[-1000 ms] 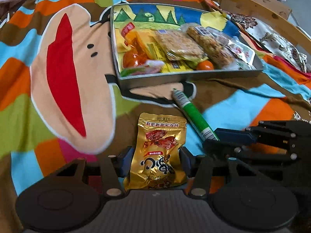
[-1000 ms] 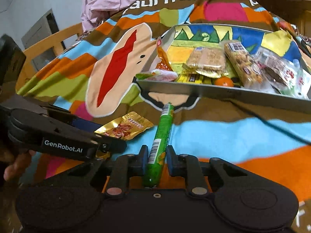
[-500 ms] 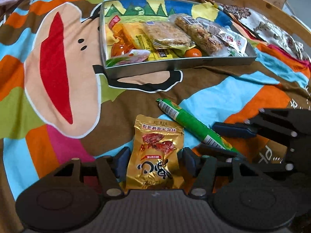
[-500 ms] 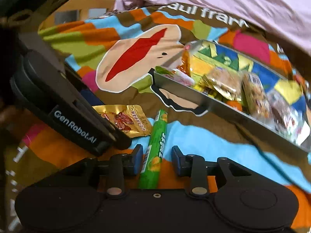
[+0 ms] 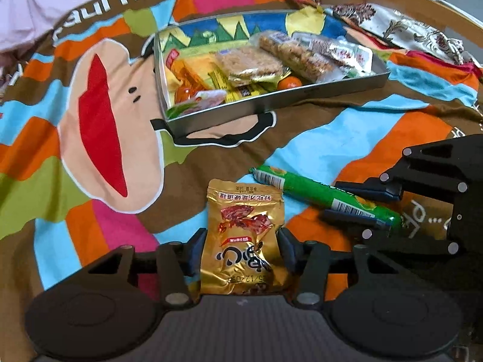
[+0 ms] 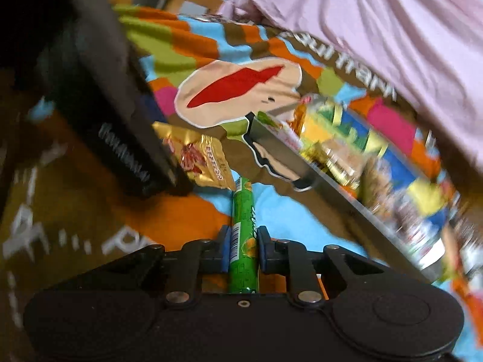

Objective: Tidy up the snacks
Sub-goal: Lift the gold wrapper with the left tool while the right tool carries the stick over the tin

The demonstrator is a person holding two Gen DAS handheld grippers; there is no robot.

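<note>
Two claws are closing: left claw (image 5: 241, 250) on the gold packet (image 5: 244, 241), right claw (image 6: 243, 247) on the green tube (image 6: 243, 235); the slippery foil may slide out before the tray (image 5: 271, 102).

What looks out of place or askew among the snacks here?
Two snacks lie outside the metal tray on the blanket: a crinkled gold foil packet and a green tube-shaped stick. Inside, the packets are heaped at angles; nothing looks spilled or torn.

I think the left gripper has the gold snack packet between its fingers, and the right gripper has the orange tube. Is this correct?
Not quite. The tube between the fingers of the right gripper is green, not orange, as the right wrist view shows. The rest holds: the gold snack packet is between the left gripper fingers.
</note>
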